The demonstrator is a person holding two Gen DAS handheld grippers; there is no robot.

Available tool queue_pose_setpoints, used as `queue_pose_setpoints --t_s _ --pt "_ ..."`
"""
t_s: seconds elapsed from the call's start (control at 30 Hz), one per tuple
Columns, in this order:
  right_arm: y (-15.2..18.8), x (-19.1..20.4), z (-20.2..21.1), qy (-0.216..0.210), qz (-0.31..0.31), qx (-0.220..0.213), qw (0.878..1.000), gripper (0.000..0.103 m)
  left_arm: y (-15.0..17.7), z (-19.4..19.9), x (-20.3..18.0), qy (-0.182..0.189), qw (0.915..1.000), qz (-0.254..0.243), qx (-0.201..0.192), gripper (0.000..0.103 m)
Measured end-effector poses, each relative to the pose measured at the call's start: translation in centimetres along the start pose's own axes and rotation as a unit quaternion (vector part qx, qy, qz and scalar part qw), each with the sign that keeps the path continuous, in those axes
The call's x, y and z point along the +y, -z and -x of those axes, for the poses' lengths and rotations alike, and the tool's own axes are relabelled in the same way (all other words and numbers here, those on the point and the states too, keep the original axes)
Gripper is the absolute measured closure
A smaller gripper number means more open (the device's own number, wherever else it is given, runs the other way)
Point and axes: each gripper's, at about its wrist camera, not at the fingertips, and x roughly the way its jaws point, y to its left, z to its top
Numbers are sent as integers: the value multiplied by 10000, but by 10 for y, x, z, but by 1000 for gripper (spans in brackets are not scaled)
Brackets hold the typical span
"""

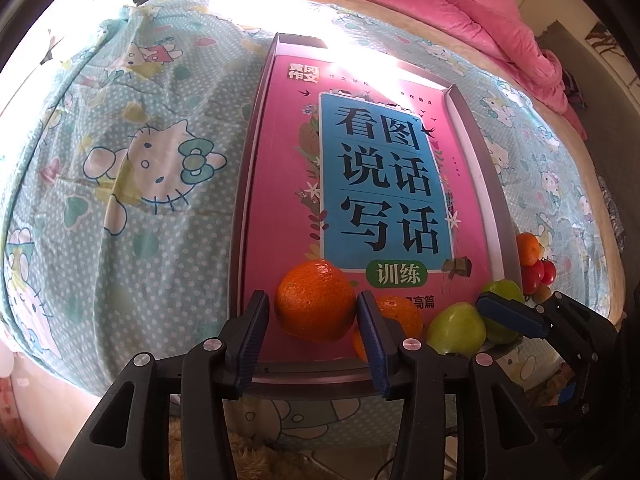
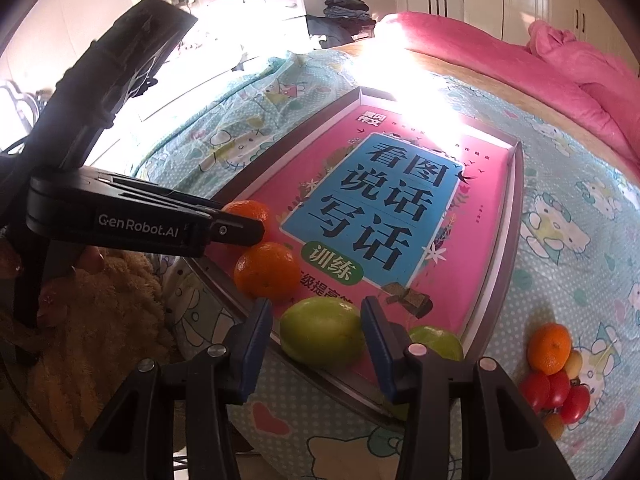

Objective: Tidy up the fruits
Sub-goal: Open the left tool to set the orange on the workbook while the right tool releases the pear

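Tray (image 2: 502,280): holding pink book (image 2: 472,256), two oranges (image 2: 266,270), two green fruits (image 2: 322,330);
Writing: "GenRobot.AI" on left gripper (image 1: 316,312);
Left gripper: jaws flanking orange, just clear of it;
Right gripper (image 2: 318,330): clamping green fruit

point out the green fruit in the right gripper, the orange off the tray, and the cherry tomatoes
green fruit (image 2: 322,330), right wrist view, middle of its skin
orange (image 2: 549,348), right wrist view, its centre
cherry tomatoes (image 2: 556,394), right wrist view, a red one mid-cluster
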Motion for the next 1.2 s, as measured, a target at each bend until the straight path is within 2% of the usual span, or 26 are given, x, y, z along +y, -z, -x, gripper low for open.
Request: queue_pose_setpoints --t_s 0.5,1.2 --pt "7 -8 6 -299 -375 -107 9988 56 2 5 2 -1 10000 54 -39 46" --pt "11 -4 9 -319 -405 -91 9986 53 2 14 -8 101 9997 -109 -188 39"
